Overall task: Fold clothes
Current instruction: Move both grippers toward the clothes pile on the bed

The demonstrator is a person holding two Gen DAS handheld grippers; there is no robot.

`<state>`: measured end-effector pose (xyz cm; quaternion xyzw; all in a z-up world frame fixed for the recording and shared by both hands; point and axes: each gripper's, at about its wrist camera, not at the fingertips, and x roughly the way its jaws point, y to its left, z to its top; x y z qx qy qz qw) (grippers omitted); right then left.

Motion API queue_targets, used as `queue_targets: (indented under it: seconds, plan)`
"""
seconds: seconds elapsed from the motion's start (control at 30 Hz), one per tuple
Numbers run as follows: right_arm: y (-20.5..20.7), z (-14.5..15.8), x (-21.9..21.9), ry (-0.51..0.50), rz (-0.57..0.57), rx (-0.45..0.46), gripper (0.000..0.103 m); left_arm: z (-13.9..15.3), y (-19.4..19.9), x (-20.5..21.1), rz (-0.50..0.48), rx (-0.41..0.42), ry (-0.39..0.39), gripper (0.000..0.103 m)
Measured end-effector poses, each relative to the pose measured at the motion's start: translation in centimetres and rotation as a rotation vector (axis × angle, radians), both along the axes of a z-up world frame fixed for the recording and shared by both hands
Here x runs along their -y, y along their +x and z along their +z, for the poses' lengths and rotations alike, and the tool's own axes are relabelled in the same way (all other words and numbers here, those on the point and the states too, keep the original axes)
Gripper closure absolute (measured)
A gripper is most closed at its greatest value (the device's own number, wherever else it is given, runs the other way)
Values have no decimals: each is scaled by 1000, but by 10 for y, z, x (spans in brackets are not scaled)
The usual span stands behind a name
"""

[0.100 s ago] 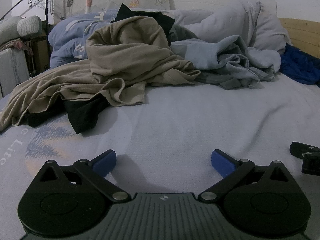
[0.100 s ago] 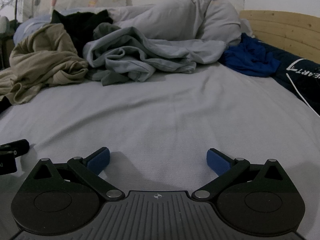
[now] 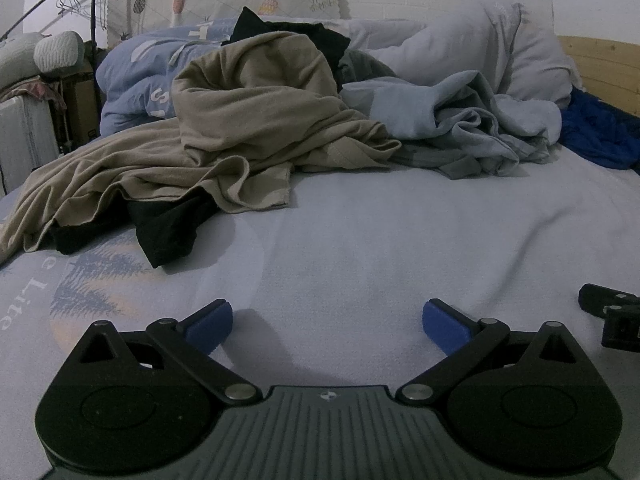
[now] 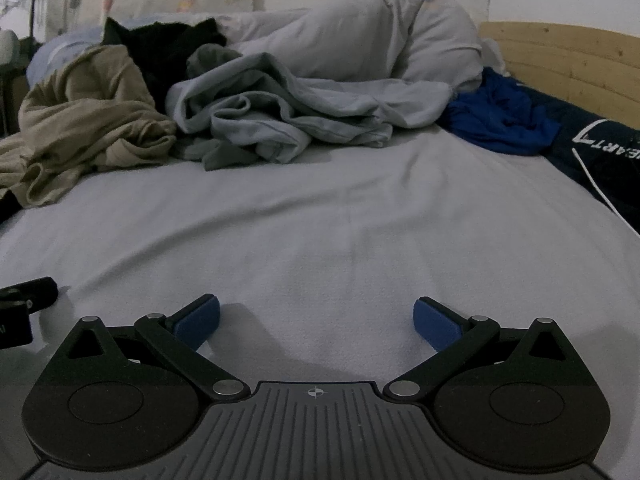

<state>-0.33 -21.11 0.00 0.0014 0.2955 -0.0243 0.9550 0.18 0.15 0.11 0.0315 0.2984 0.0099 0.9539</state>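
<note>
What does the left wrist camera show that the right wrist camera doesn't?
Only the left wrist view shows the black garment poking out under the beige garment, and the palm-print sheet corner. Only the right wrist view shows the navy garment with white lettering. Both show the light grey garment, blue garment, pillow, and an open hand-held gripper, left hand-held gripper and right hand-held gripper.
</note>
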Motion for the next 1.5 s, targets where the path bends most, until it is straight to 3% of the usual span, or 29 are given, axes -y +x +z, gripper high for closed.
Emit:
queue_targets:
  seconds: [0.37,0.57,0.73,0.87,1.1,1.17,1.27,1.37,1.5]
  plan:
    - [3,7,3,-18,5,-27,0,6,2,-3,18,-20,-23,0]
    - [6,22,12,55,-30,-65,0,25,5,-14,50,-28,-201,0]
    - [14,56,23,138,-34,17,0,45,-2,-23,55,43,-356,0]
    - [39,87,19,162,22,73,0,60,-11,-31,72,103,-454,0]
    - [107,126,-19,166,147,85,1,69,-16,-43,129,126,-590,0]
    - [128,129,-33,170,185,74,10,69,-17,-44,137,125,-614,0]
    - [159,125,-47,164,181,36,48,71,-19,-43,135,121,-647,0]
    - [182,111,-57,134,172,1,54,72,-20,-42,133,115,-671,0]
    - [206,94,-66,112,157,-30,54,72,-20,-44,131,110,-702,0]
